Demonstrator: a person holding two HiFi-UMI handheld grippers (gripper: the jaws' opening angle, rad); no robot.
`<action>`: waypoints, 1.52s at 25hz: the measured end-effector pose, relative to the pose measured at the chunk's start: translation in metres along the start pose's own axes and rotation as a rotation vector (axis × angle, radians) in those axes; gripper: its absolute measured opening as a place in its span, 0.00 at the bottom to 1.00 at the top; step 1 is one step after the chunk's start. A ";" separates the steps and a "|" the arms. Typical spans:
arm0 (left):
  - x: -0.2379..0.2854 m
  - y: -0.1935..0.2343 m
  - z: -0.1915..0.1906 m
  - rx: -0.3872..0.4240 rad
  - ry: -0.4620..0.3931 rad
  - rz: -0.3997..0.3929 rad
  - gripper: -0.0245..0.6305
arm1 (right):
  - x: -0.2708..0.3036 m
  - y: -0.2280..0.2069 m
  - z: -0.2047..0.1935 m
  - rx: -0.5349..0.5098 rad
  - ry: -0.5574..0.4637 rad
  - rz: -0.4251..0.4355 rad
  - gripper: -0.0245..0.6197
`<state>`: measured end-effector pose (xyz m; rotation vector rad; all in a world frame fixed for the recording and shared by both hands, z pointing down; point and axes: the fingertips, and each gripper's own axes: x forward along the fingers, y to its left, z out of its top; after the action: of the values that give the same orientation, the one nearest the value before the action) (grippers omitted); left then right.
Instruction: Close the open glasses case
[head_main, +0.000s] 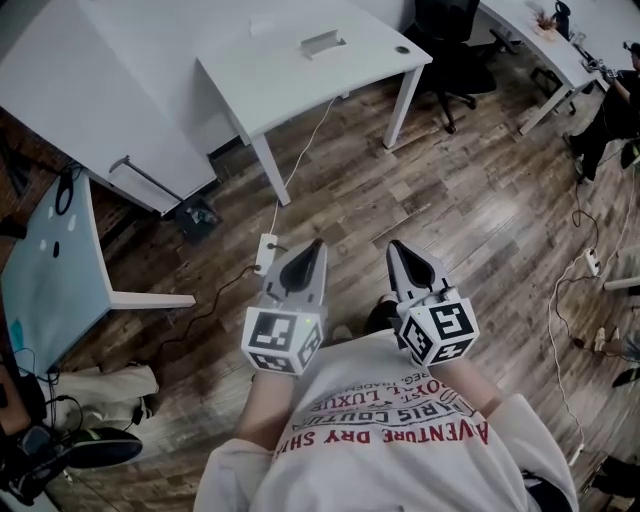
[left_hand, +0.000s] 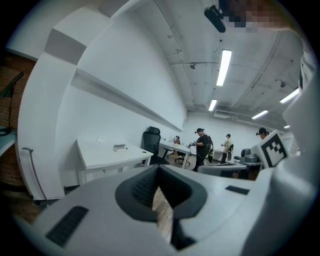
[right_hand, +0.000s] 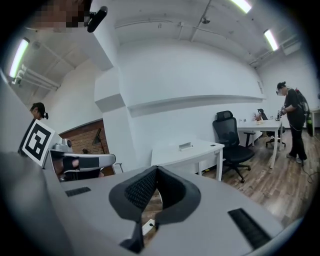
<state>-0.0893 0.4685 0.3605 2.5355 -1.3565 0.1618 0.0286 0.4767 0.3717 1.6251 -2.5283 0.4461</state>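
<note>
No glasses case shows clearly in any view. A small pale oblong object (head_main: 322, 43) lies on the white desk (head_main: 290, 85) far ahead; what it is cannot be told. It appears again as the small object (left_hand: 120, 147) in the left gripper view and the small object (right_hand: 186, 145) in the right gripper view. My left gripper (head_main: 316, 246) is held close to my chest over the wooden floor, jaws together and holding nothing. My right gripper (head_main: 394, 246) hangs beside it, also shut and holding nothing. Both point toward the desk, well short of it.
A power strip (head_main: 266, 253) with a cable lies on the floor just ahead of the left gripper. A black office chair (head_main: 450, 45) stands right of the desk. A pale blue table (head_main: 45, 270) is at the left. A person (head_main: 612, 105) stands far right.
</note>
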 end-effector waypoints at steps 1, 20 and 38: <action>0.004 0.002 -0.001 -0.002 0.004 0.001 0.04 | 0.003 -0.003 -0.002 0.008 0.008 -0.001 0.06; 0.177 0.053 0.052 -0.010 0.024 0.136 0.04 | 0.156 -0.128 0.073 -0.003 0.023 0.153 0.06; 0.376 0.090 0.094 -0.044 0.035 0.233 0.04 | 0.299 -0.309 0.127 -0.032 0.079 0.173 0.06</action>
<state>0.0433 0.0933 0.3689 2.3231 -1.6198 0.2165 0.1893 0.0580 0.3813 1.3562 -2.6126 0.4727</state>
